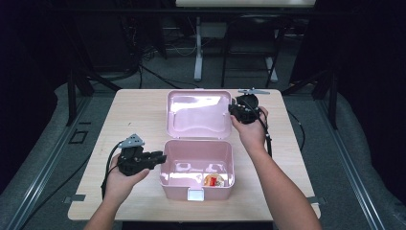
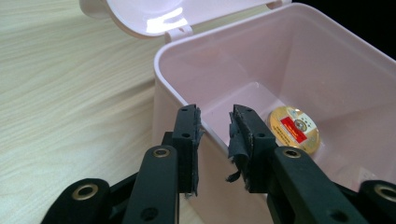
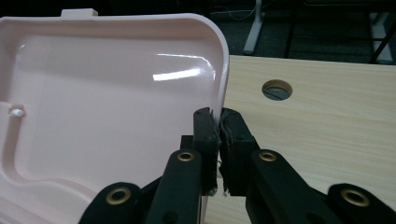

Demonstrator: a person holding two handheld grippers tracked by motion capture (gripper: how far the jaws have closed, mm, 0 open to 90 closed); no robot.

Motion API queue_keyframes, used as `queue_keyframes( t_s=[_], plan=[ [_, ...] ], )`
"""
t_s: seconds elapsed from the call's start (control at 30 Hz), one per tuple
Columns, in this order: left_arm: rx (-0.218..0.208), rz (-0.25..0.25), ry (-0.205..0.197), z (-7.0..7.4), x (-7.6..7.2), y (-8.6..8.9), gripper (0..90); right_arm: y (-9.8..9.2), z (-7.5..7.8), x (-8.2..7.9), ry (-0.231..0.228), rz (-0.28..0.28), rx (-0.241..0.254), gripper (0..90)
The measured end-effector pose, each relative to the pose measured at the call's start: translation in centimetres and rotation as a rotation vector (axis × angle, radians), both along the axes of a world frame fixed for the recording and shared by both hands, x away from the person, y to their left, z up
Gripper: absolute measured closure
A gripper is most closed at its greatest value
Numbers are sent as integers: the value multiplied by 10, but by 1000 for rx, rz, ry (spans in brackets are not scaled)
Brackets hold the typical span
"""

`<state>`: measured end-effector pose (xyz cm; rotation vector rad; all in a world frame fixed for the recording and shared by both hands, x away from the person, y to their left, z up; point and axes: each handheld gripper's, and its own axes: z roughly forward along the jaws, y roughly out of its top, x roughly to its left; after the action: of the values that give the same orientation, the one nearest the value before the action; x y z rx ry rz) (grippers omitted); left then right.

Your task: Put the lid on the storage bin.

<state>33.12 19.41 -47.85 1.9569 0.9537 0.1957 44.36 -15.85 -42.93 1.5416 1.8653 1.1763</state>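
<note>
Pink plastic box (image 1: pixel 196 184) is seen standing on the wooden table (image 1: pixel 143 108) with its lid (image 1: pixel 198 115) swung fully back behind it. The right gripper (image 1: pixel 233 110) is held at the lid's right edge, and in the right gripper view the thin rim of the lid (image 3: pixel 223 79) is pinched between the two black jaws, which are nearly closed on it; the lid's glossy inside lies to the left of the jaws and bare table with a round cable hole (image 3: pixel 277 89) to their right. The left gripper (image 1: pixel 163 156) is kept at the left wall of the box, just touching or nearly touching its rim as seen from above. In the left gripper view the jaws are set narrowly apart, one on each side of the box wall (image 2: pixel 161 107), with a clear gap between the pads, so the wall is straddled and not squeezed. Beyond the right jaw, a round gold tin (image 2: pixel 293 129) with a red label is seen lying on the box floor.
</note>
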Motion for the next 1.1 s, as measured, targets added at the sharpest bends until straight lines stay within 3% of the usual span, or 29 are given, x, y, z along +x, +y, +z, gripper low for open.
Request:
queue_keyframes(
  t_s=[0.43, 0.63, 0.87, 0.97, 1.1],
  plan=[
    [-47, 96, -46, 13, 35, -2, 692, 0, 0, -2, -8, 0, 4, 861],
    [-12, 139, -73, 16, 57, -8, 708, 0, 0, -2, -9, -1, 7, 861],
    [-34, 180, -83, 26, 75, -10, 708, -1, 0, -5, -23, 3, 17, 861],
    [-17, 204, -105, 31, 81, -14, 700, -2, 0, -5, -25, 3, 20, 861],
    [-6, 216, -105, 36, 91, -17, 696, -2, 0, -6, -29, 5, 19, 861]
  ],
)
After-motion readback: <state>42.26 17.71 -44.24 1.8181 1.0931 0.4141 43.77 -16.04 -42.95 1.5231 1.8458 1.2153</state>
